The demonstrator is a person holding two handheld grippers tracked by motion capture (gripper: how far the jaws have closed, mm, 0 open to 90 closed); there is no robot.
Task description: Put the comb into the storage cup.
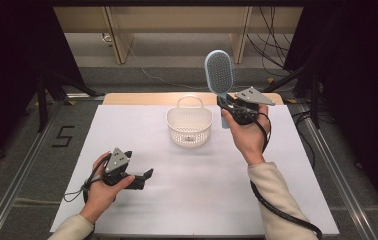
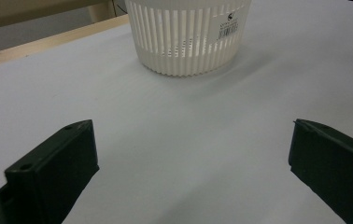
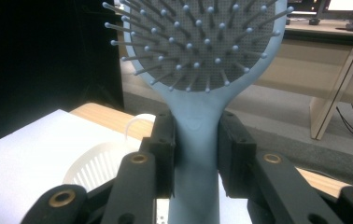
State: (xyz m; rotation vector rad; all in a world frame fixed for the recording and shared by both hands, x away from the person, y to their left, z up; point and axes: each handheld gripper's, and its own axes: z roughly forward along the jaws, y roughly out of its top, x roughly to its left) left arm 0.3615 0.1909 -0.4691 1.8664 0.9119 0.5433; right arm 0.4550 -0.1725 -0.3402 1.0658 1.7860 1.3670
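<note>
A light blue hairbrush stands upright in the air, bristles toward me, to the right of a white slatted basket. My right gripper is shut on the brush's handle, held up by a hand. In the right gripper view both black jaws press the hairbrush at its neck, and the basket lies below to the left. My left gripper rests low over the near left of the table, open with nothing in it. In the left gripper view its jaws stand wide apart, aimed at the basket.
A white sheet covers the table, with a wooden edge at the far side. Black cables trail from both grippers. Wooden furniture legs and loose cables stand on the floor beyond the table.
</note>
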